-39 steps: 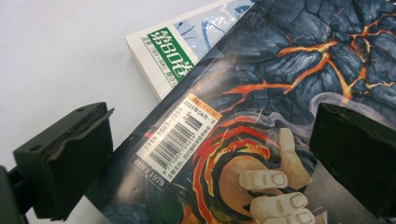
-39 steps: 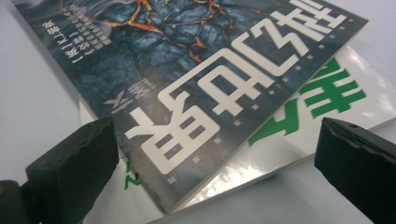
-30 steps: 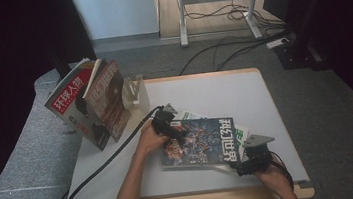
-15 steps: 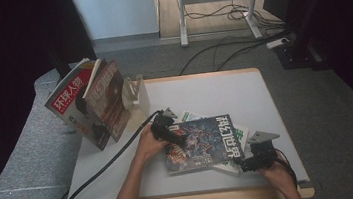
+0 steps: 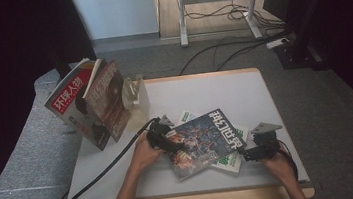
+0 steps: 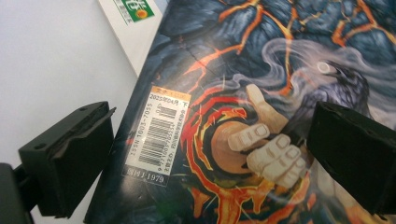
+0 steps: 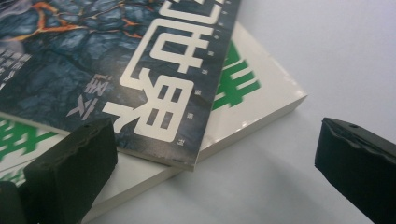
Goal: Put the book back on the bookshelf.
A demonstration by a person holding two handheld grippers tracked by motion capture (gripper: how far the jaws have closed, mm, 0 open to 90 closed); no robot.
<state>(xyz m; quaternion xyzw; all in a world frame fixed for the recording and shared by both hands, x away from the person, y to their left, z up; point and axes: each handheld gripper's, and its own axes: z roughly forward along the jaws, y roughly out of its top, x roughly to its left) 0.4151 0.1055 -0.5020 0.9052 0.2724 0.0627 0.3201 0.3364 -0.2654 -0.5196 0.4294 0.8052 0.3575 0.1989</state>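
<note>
**Dark magazine slides over the white book**

The left gripper (image 6: pixel 205 154) is wide open, with the dark magazine (image 6: pixel 261 93) between its jaws. The right gripper (image 7: pixel 215 163) is open too, at the magazine's corner. The magazine has turned a little since a second ago, so lifting looks close. The white book (image 7: pixel 261 88) beneath is mostly hidden.

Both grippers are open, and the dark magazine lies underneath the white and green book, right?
Not quite. The dark magazine lies on top of the white and green book, as the right gripper view shows. Both the left gripper and the right gripper are open.
</note>
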